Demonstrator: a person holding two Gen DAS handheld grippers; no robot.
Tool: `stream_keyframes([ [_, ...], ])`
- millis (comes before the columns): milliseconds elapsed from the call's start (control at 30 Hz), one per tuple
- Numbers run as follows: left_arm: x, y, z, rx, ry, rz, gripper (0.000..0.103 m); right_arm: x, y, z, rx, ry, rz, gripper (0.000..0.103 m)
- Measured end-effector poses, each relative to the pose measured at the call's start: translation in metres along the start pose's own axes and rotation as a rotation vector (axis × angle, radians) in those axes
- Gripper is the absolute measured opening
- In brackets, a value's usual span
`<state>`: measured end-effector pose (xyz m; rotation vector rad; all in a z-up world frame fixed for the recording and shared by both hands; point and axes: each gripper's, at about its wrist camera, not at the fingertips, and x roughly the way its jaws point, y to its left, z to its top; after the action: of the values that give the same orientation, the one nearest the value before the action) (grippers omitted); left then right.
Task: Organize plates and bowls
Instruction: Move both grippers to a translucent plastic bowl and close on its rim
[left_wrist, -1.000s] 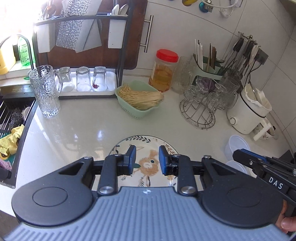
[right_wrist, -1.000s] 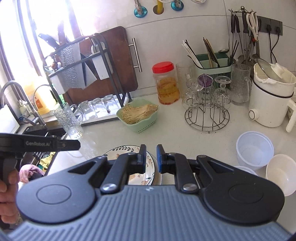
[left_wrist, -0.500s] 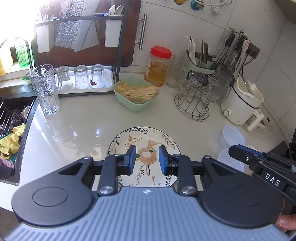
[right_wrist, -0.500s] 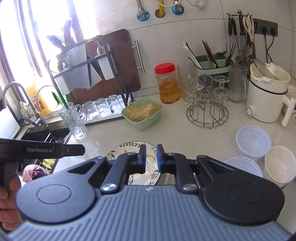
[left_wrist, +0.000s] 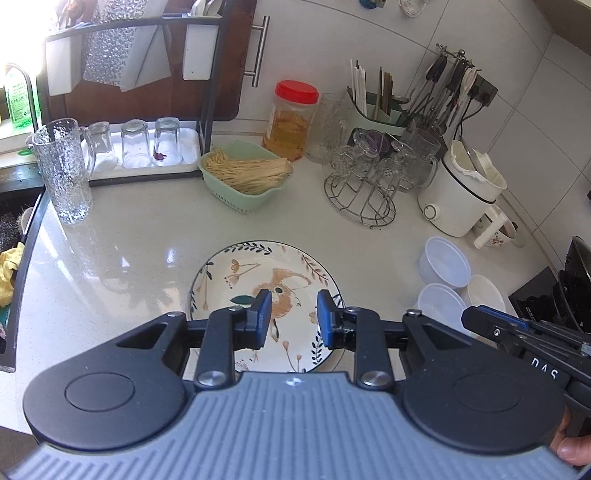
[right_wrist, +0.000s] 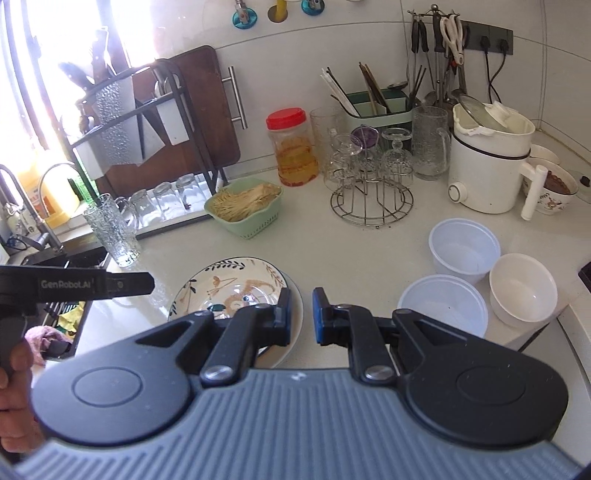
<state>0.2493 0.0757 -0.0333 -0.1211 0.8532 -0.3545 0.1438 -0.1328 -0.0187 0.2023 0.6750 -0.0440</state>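
Observation:
A floral plate (left_wrist: 258, 273) lies flat on the white counter; in the right wrist view this plate (right_wrist: 221, 284) rests on a plain white plate whose rim (right_wrist: 295, 299) shows beneath. My left gripper (left_wrist: 294, 317) hovers over its near half, jaws slightly apart, holding nothing. My right gripper (right_wrist: 301, 314) hangs by the plate's right edge, pads nearly together and bare. To the right stand two translucent plastic bowls (right_wrist: 463, 251) (right_wrist: 443, 306) and a white bowl (right_wrist: 522, 290), all upright; the same bowl cluster (left_wrist: 445, 264) sits right of the plate in the left wrist view.
A green basket of noodles (left_wrist: 243, 181), a tall glass mug (left_wrist: 66, 173), a wire rack of glasses (left_wrist: 362, 192) and a white electric pot (left_wrist: 458, 192) line the back. The sink (left_wrist: 14, 240) is at the left. The counter's edge (right_wrist: 576, 325) runs beside the bowls.
Both views have drawn back from the counter. More of the floral plate shows in the left view, and all three bowls have come into the right view. Neither pair of jaws moved.

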Motion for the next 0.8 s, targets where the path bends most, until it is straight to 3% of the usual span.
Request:
stream_keyframes([
  [400, 0.035, -0.059, -0.002, 0.020, 0.006, -0.030, 0.031, -0.001, -0.059, 0.008, 0.002, -0.016, -0.020, 0.015],
  [533, 0.055, -0.083, -0.007, 0.019, 0.042, -0.041, 0.032, 0.001, -0.082, 0.005, 0.004, 0.002, -0.048, 0.015],
  [600, 0.065, -0.095, -0.011, 0.026, 0.073, -0.058, 0.041, 0.001, -0.091, 0.001, 0.001, 0.002, -0.033, 0.016],
  [633, 0.070, -0.101, -0.014, 0.038, 0.088, -0.062, 0.050, 0.001, -0.094, -0.003, -0.005, 0.005, -0.032, 0.016],
  [767, 0.085, -0.119, -0.022, 0.110, 0.116, -0.058, 0.054, 0.009, -0.111, -0.014, 0.038, 0.050, -0.036, 0.017],
  [800, 0.090, -0.122, -0.024, 0.122, 0.128, -0.060, 0.055, 0.011, -0.114, -0.017, 0.043, 0.054, -0.042, 0.023],
])
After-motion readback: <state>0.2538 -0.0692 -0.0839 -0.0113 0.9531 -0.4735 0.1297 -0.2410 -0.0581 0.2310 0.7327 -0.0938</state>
